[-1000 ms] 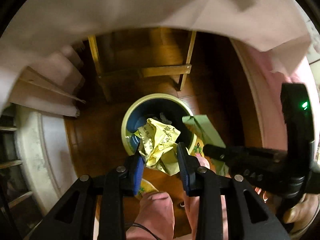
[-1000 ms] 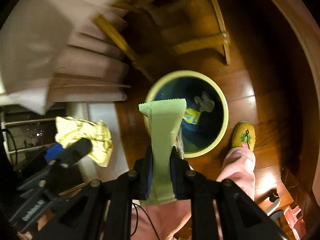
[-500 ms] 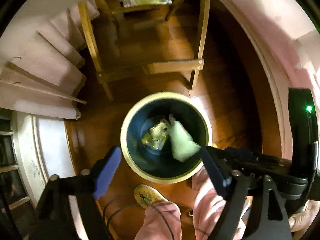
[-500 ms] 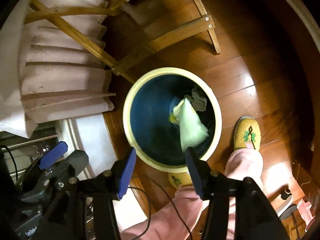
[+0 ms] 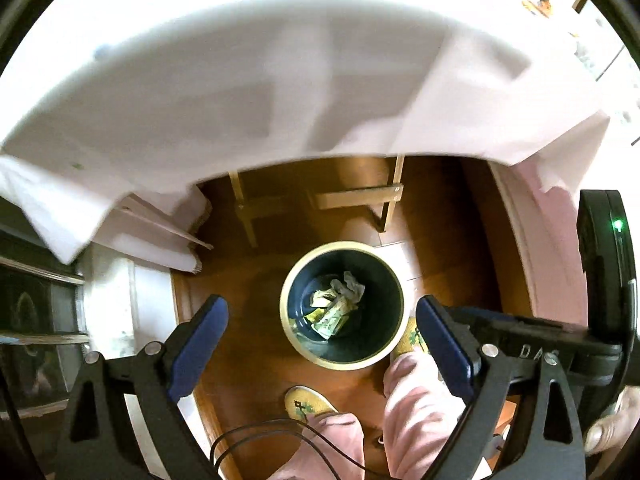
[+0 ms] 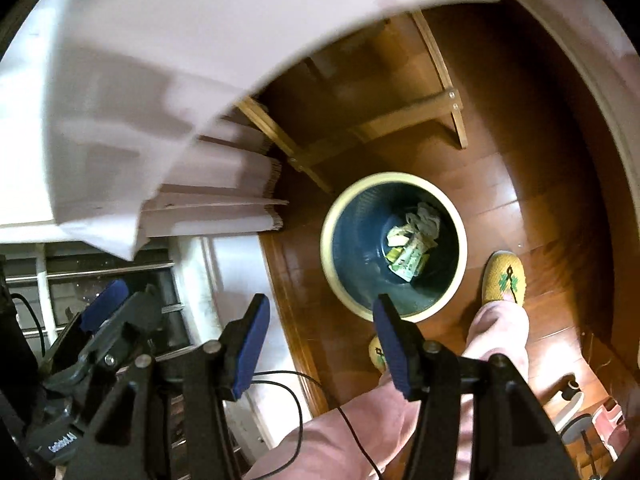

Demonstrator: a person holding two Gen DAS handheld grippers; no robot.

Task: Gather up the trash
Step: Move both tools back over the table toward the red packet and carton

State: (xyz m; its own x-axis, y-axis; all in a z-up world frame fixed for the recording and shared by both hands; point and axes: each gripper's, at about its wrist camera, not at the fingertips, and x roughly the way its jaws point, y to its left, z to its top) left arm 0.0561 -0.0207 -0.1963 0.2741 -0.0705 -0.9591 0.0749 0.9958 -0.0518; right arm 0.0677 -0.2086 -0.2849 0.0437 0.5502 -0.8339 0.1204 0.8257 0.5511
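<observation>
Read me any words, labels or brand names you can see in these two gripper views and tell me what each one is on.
"DAS": raised letters on the black body of the right gripper, seen in the left wrist view; more may be cut off.
White print on the left gripper body, right wrist view: too small and tilted to read.
Wrappers in the trash bin: any print is too small to read.

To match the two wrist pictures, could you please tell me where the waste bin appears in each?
Left wrist: waste bin sits low centre, between the open tool's pads.
Right wrist: waste bin lies right of centre, above the tool.
Shared landmark: yellow slipper beside its rim.
</observation>
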